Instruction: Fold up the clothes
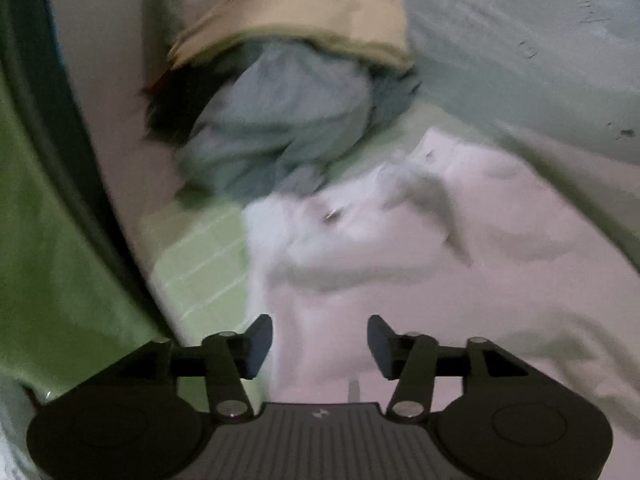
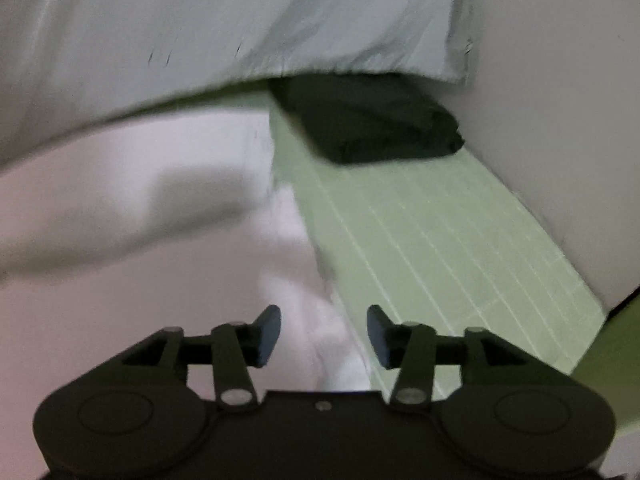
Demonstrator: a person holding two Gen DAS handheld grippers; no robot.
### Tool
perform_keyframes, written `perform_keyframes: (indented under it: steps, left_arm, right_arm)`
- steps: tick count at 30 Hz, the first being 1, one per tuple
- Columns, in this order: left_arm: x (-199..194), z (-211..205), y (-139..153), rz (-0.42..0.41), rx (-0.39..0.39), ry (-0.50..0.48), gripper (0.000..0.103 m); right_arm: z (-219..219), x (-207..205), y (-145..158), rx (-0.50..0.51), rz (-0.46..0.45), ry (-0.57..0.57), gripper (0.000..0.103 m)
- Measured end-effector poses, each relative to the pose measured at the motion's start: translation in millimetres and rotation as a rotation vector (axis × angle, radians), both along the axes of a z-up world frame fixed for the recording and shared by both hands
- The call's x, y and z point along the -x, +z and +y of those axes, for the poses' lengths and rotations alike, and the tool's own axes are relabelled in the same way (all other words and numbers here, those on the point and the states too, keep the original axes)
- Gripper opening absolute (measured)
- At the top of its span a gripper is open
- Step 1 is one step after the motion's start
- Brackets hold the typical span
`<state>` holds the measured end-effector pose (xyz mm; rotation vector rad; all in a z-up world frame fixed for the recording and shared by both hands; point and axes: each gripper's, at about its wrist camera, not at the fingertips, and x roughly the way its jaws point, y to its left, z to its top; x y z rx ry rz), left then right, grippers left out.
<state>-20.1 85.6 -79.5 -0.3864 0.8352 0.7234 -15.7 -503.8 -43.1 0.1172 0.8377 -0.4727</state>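
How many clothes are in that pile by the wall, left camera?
3 visible: a tan garment on top, a blue-grey one beneath, a dark one at its left. More may be hidden underneath.

A spread garment (image 1: 400, 240) lies on a bed sheet (image 1: 200, 264), with a heap of bundled clothes (image 1: 280, 120) behind it to the left, against the wall (image 1: 100, 40). A folded garment (image 2: 380, 120) sits on the sheet at the far right corner, beside a pillow (image 2: 200, 20).

Clothes on a green sheet

The left gripper (image 1: 320, 346) is open above a white garment (image 1: 400, 248). A blue-grey bundle (image 1: 280, 128) lies under a tan cloth (image 1: 304, 12).
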Motion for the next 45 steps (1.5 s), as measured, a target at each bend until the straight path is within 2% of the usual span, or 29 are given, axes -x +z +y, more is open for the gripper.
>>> perform_keyframes:
  steps: [4, 8, 12, 16, 22, 24, 26, 28, 29, 30, 31, 32, 35, 36, 40, 42, 45]
  left_arm:
    - [-49.4, -15.4, 7.8, -0.007, -0.038, -0.108, 0.069]
    - [-109.2, -27.7, 5.3, -0.003, -0.034, -0.191, 0.075]
    - [-169.7, -27.3, -8.7, 0.018, -0.034, -0.25, 0.077]
    - [-217.7, -8.4, -27.6, 0.058, -0.021, -0.229, 0.077]
    - [-287.8, 22.0, -56.0, 0.119, 0.001, -0.186, 0.081]
    - [-311.2, 32.2, -65.5, 0.139, 0.008, -0.172, 0.086]
    - [-319.1, 39.5, -72.9, 0.141, 0.026, -0.162, 0.091]
    - [-321.8, 40.5, -76.6, 0.123, 0.023, -0.169, 0.098]
    - [-322.8, 39.6, -77.4, 0.113, 0.013, -0.176, 0.099]
    - [-323.8, 38.7, -78.1, 0.102, 0.003, -0.183, 0.098]
    - [-324.9, 37.8, -78.9, 0.092, -0.007, -0.191, 0.097]
    - [-325.9, 36.9, -79.7, 0.081, -0.017, -0.198, 0.087]
    - [-328.9, 41.0, -74.4, 0.062, -0.039, -0.171, 0.043]
    - [-330.4, 42.5, -72.2, 0.059, -0.037, -0.17, 0.005]
    - [-335.4, 45.4, -64.0, 0.048, -0.044, -0.175, 0.005]
    - [-334.6, 40.9, -53.9, 0.032, -0.09, -0.198, 0.005]
    - [-332.1, 33.7, -33.2, -0.003, -0.171, -0.209, 0.005]
  right_arm:
    - [-4.4, -28.7, 2.9, -0.05, -0.052, -0.017, 0.062]
    - [-8.7, -69.9, -2.3, -0.073, -0.064, -0.011, 0.076]
    - [-15.4, -119.0, -10.3, -0.092, -0.06, -0.006, 0.078]
    - [-27.3, -162.3, -23.0, -0.133, -0.044, -0.002, 0.083]
    - [-45.4, -226.8, -42.3, -0.196, -0.019, 0.005, 0.084]
    - [-51.5, -248.4, -48.8, -0.217, -0.011, 0.007, 0.082]
    - [-57.5, -269.9, -55.2, -0.238, -0.003, 0.009, 0.072]
    - [-52.0, -268.4, -43.1, -0.208, -0.035, 0.032, 0.059]
    - [-48.9, -266.8, -36.4, -0.191, -0.053, 0.044, 0.039]
    - [-45.7, -265.2, -29.6, -0.174, -0.07, 0.056, 0.026]
    - [-42.5, -263.5, -22.9, -0.157, -0.088, 0.069, 0.015]
    - [-39.3, -261.9, -16.1, -0.14, -0.105, 0.081, 0.012]
    - [-29.8, -257.1, 4.1, -0.088, -0.157, 0.117, 0.008]
    - [-26.7, -255.5, 10.8, -0.071, -0.175, 0.129, 0.008]
    - [-14.0, -249.1, 37.8, -0.003, -0.244, 0.178, 0.008]
    - [-7.6, -245.9, 51.3, 0.032, -0.279, 0.202, 0.008]
    - [-1.2, -244.7, 88.9, 0.059, -0.384, 0.232, 0.008]
